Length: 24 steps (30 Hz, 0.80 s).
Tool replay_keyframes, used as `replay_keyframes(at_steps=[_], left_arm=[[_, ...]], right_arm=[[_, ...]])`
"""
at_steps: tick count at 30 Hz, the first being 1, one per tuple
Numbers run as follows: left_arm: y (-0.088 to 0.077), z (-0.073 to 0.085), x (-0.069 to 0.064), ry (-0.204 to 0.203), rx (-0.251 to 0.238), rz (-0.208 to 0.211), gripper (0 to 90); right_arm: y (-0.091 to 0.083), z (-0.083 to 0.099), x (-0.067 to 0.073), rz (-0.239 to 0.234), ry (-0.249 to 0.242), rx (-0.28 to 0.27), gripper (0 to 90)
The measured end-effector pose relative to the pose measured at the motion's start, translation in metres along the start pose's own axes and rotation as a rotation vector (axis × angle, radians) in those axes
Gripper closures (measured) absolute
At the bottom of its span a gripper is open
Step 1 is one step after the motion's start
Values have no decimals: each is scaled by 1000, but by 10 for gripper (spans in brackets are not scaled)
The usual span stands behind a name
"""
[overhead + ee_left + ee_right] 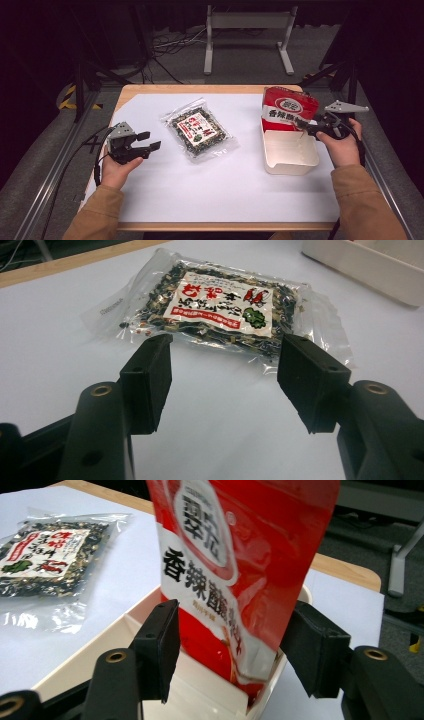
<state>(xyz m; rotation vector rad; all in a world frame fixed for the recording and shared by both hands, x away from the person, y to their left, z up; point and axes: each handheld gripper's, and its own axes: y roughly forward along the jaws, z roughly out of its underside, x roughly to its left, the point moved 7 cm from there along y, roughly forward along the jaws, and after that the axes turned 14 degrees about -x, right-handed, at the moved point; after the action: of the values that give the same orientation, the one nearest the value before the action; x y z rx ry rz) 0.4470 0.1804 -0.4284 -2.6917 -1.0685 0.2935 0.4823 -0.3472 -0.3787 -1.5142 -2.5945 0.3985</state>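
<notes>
The right gripper (pixel 311 131) has its jaws wide apart around the red snack pouch (pixel 288 109), without pressing it. The pouch stands upright at the far end of the white tray (pixel 291 159). On the left, the left gripper (pixel 149 140) is open and empty, near the clear bag of dried mix (pixel 199 129).

Light is falling from above onto the white sheet (pixel 225 190) covering the bench (pixel 210 89), making it glow brightly while everything around the sheet is sinking into near-black. Shadows on the sheet are staying faint and soft. In the left gripper view, glare is glinting off the clear seaweed packet (pixel 220 310), and the black blocks nearest the lens are looking soft. In the right gripper view, the red snack bag (pixel 240 565) is appearing slightly blurred and grainy.
</notes>
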Motion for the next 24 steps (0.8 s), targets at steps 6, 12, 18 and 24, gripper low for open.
replay_keyframes(at_steps=[6, 12, 18, 24], left_arm=[[3, -2, -6, 4, 5, 18, 386], [6, -6, -14, 24, 28, 15, 385], [7, -6, -17, 70, 58, -6, 390], [5, -11, -15, 78, 54, -17, 393]], right_arm=[[-26, -5, 13, 33, -30, -1, 424], [-39, -3, 26, 32, -32, 5, 435], [-46, -2, 45, 8, -57, -25, 438], [-45, -2, 73, -59, -72, -63, 454]])
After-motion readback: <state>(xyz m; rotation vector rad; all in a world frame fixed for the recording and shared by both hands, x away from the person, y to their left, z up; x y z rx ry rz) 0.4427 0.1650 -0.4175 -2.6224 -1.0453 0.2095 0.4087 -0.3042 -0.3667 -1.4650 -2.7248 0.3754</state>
